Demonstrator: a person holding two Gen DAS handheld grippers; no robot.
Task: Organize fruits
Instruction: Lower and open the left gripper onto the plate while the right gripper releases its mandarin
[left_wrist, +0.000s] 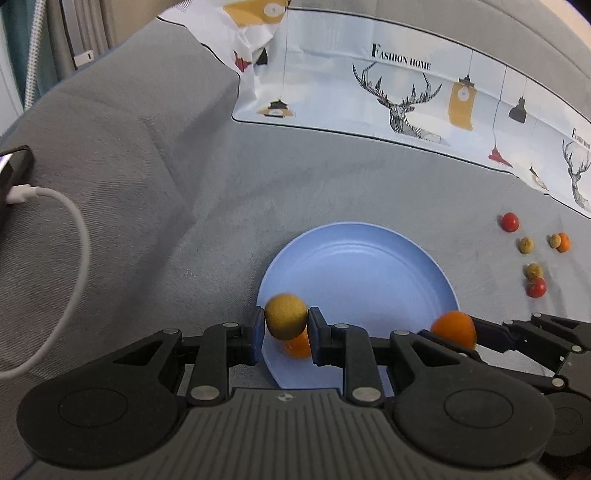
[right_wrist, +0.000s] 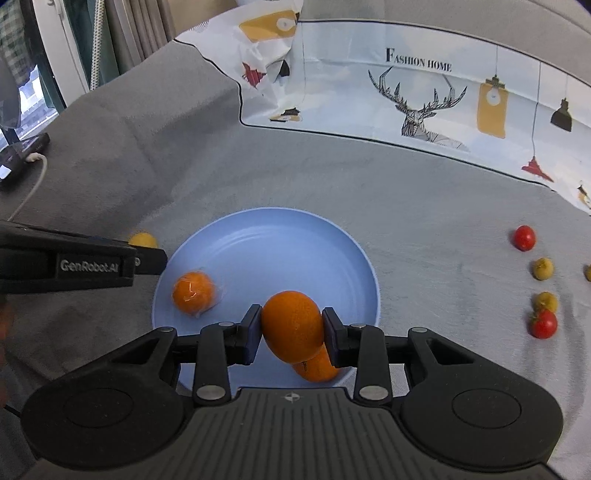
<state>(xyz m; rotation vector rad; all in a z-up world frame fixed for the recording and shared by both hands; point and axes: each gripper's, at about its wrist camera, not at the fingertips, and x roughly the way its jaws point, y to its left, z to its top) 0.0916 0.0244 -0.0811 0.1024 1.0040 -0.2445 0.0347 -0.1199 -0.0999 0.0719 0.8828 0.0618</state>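
The yellow fruit and the orange are clamped in the left tongs and right tongs; both should be lowered gently onto the blue plate before release.

— How many oranges?
— Three: one wrapped orange lying on the single blue plate, one at the lower centre, another beneath it.
— Tomatoes?
— Two red tomatoes, upper right and lower right.
— Small yellow fruits?
— Four showing, and one partly cut off at the right edge.
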